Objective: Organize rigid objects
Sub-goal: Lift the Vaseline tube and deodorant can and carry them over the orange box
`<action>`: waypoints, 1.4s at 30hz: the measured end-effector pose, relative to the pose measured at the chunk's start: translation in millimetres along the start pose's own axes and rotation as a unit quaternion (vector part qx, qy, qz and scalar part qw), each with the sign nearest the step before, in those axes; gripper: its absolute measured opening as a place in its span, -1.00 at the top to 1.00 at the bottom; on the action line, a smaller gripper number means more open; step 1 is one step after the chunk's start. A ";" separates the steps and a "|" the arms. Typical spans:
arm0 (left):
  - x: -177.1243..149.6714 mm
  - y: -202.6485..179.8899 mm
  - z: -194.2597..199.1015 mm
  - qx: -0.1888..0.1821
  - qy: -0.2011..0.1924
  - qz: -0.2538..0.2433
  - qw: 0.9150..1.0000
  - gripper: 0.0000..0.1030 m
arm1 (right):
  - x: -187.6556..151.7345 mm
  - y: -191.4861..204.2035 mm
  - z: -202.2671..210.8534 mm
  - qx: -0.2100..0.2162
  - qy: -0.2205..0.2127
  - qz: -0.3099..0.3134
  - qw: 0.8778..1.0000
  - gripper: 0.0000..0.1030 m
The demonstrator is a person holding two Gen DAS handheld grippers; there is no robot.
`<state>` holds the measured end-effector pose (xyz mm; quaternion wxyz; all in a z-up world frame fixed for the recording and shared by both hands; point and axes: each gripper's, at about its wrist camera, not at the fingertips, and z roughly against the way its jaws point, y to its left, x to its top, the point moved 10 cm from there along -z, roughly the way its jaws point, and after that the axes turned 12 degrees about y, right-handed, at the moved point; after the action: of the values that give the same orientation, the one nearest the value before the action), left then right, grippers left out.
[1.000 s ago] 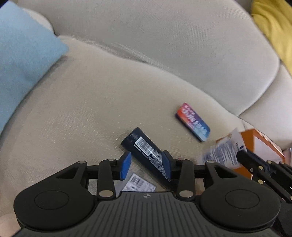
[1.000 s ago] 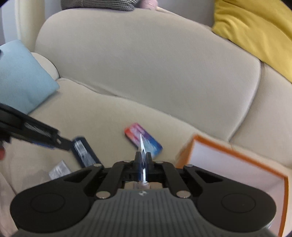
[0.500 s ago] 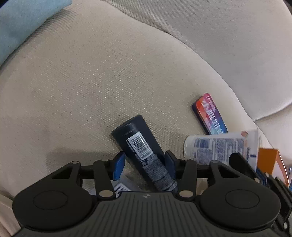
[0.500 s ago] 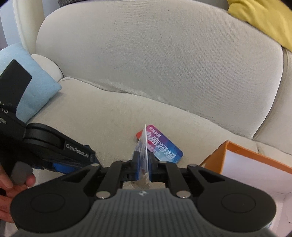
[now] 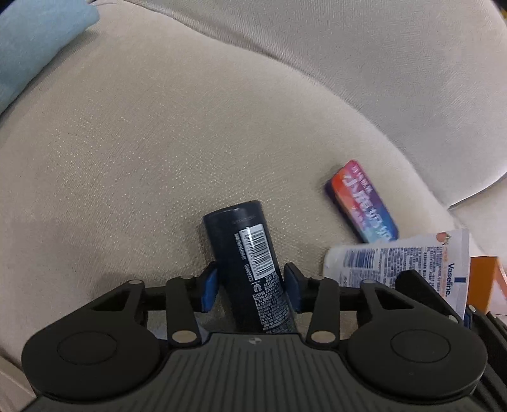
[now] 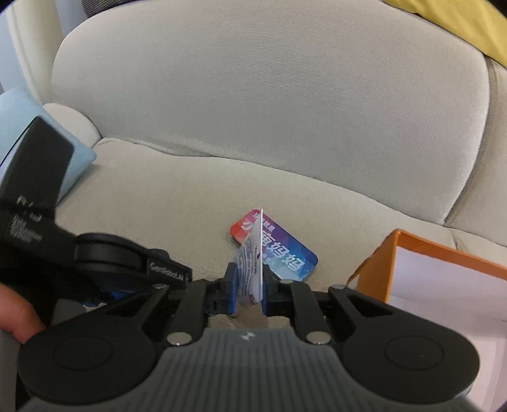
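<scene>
A dark navy tube (image 5: 250,260) with a barcode lies on the beige sofa seat between the pads of my left gripper (image 5: 250,286). The jaws stand a little wider than the tube, not clamped. My right gripper (image 6: 248,290) is shut on a white Vaseline tube (image 6: 253,263), seen edge-on; it also shows in the left wrist view (image 5: 402,263). A red-blue-purple flat packet (image 5: 362,202) lies on the seat ahead, also in the right wrist view (image 6: 279,250). An orange box (image 6: 443,285) with a white inside stands at the right.
A light blue cushion (image 5: 35,41) sits at the left of the sofa. The sofa backrest (image 6: 269,95) rises behind the seat. A yellow cloth (image 6: 459,22) lies on the backrest at the upper right. The left gripper body (image 6: 79,253) and a hand show at the left.
My left gripper moved forward over the dark tube, which now lies straighter between the pads. My right gripper came lower and nearer the packet, still holding the Vaseline tube.
</scene>
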<state>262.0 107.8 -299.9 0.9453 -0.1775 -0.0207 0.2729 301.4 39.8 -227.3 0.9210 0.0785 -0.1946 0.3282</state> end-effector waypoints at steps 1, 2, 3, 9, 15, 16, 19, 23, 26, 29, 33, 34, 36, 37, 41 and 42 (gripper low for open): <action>-2.7 0.0 3.3 -0.007 -0.004 -0.001 1.000 0.11 | -2.2 -1.6 2.7 -0.003 -0.002 -0.002 1.000 0.76; -4.8 1.9 6.6 -0.013 -0.008 -0.003 1.000 0.13 | -3.5 -3.0 5.7 -0.005 -0.004 -0.005 1.000 0.76; -3.6 2.8 13.1 -0.020 -0.013 -0.006 1.000 0.14 | -4.3 -3.8 8.1 -0.006 -0.007 -0.009 1.000 0.76; -18.9 -13.2 48.9 -0.053 -0.061 -0.053 0.995 0.20 | -7.0 -6.6 26.6 -0.005 -0.025 -0.031 0.999 0.77; -33.3 -22.6 84.3 -0.070 -0.100 -0.095 0.988 0.23 | -3.1 -7.2 46.1 0.010 -0.051 -0.038 0.998 0.77; -37.0 -23.6 91.7 -0.071 -0.108 -0.101 0.986 0.23 | -3.2 -8.2 48.4 0.011 -0.055 -0.040 0.998 0.77; -47.8 -28.0 112.4 -0.076 -0.127 -0.122 0.981 0.24 | -6.0 -8.5 63.7 0.019 -0.070 -0.050 0.996 0.77; -57.6 -54.5 123.7 -0.075 -0.149 -0.145 0.975 0.24 | -12.5 -9.6 81.9 0.032 -0.086 -0.060 0.994 0.77; -66.7 -70.5 145.1 -0.084 -0.168 -0.179 0.966 0.24 | -14.1 -12.8 102.5 0.044 -0.104 -0.070 0.991 0.77; -83.4 -97.0 174.0 -0.095 -0.187 -0.223 0.952 0.24 | -14.6 -21.6 136.1 0.058 -0.135 -0.078 0.986 0.77; -102.7 -143.5 199.3 -0.115 -0.198 -0.286 0.930 0.24 | -22.1 -55.9 182.6 0.041 -0.172 -0.087 0.980 0.77; -108.0 -155.8 201.1 -0.120 -0.194 -0.299 0.926 0.24 | -25.9 -66.4 190.6 0.034 -0.175 -0.092 0.980 0.77; -116.9 -178.5 198.7 -0.129 -0.183 -0.322 0.920 0.24 | -37.2 -93.2 204.3 0.014 -0.175 -0.107 0.979 0.77; -121.8 -192.0 194.8 -0.132 -0.175 -0.334 0.917 0.24 | -45.0 -107.0 208.3 0.003 -0.174 -0.115 0.978 0.77; -139.7 -235.9 161.1 -0.131 -0.137 -0.374 0.908 0.24 | -79.0 -149.5 207.8 -0.027 -0.155 -0.144 0.977 0.77; -145.1 -247.0 151.7 -0.130 -0.124 -0.384 0.906 0.24 | -87.4 -156.9 204.8 -0.029 -0.150 -0.151 0.977 0.77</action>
<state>243.6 -113.6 -63.8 0.9353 -0.2418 -0.2398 -0.0964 276.3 -187.3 -79.1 0.9221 0.1284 -0.3263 0.1639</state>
